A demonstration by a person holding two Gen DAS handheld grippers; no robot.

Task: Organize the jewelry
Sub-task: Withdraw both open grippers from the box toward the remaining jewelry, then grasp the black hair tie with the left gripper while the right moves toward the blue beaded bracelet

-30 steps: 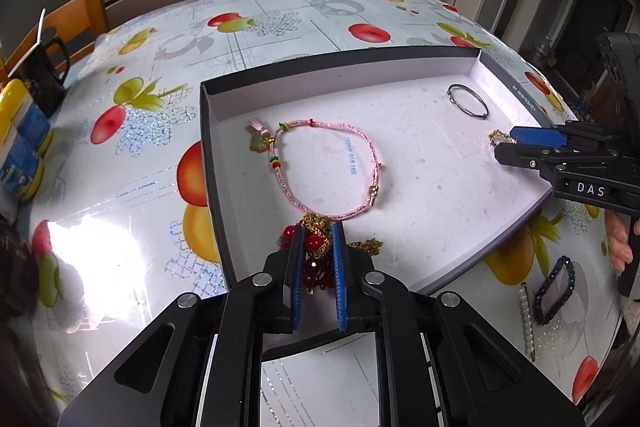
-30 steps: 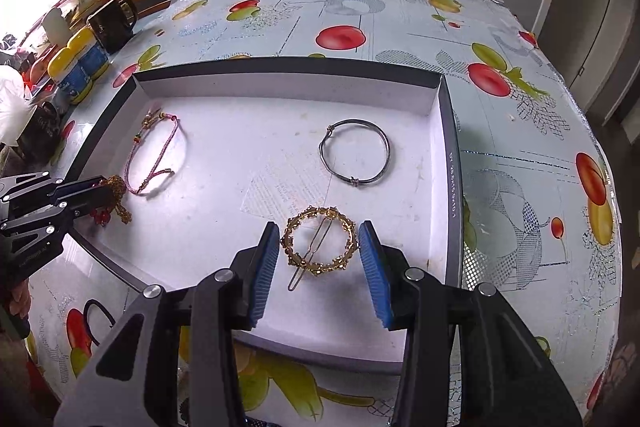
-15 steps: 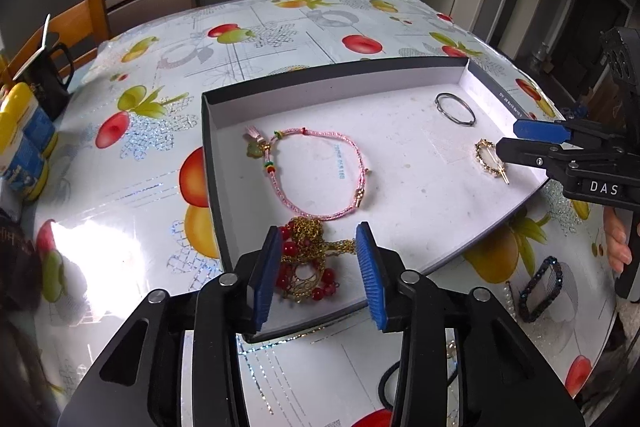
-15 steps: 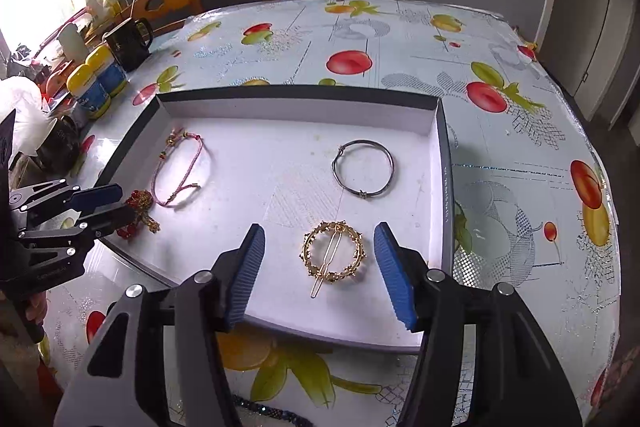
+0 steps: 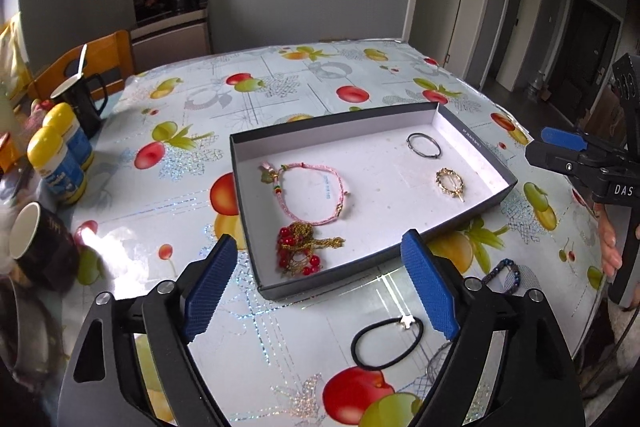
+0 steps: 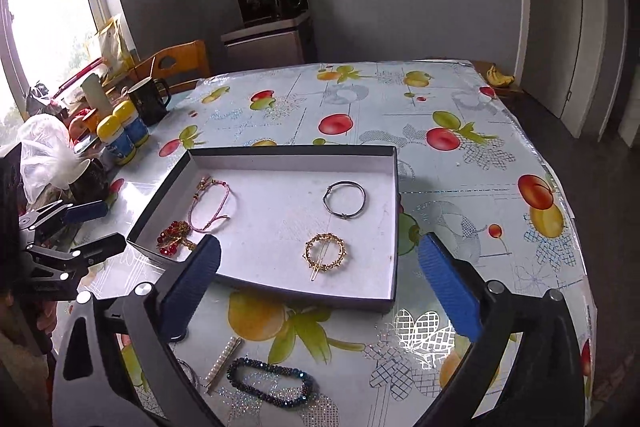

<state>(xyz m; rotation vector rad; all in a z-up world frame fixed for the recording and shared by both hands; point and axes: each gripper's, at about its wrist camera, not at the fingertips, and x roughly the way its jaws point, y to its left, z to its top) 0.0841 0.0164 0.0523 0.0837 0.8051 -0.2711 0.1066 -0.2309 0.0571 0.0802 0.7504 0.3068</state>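
A shallow rectangular cardboard tray (image 6: 394, 195), dark grey outside and white inside, lies mid-frame on a glossy fruit-printed tablecloth (image 6: 460, 99) and holds four pieces. A round gold wire hair clip with a pin across it (image 6: 325, 253) rests near the tray's lower edge in the right wrist view, with a thin dark metal bangle (image 6: 344, 199) above it. At the tray's left end lie a pink braided cord bracelet with small charms (image 5: 310, 193) and, just below it, a tangled gold chain piece with glossy red beads (image 5: 302, 253).

The left gripper (image 5: 320, 287) and the right gripper (image 6: 320, 291) have both just been opening; their ribbed blue pads stand wide apart with nothing between them, above the table short of the tray.

Outside the tray, low in the frames, lie a black elastic hair tie with a white star (image 5: 386, 343), a dark blue beaded bracelet (image 6: 270, 381) and a pearl-studded bar clip (image 6: 222, 363), this last partly hidden behind the gripper's frame. At the left edge stand yellow-lidded jars (image 5: 60, 167) and a black mug (image 5: 82, 103), blurred by the lens.
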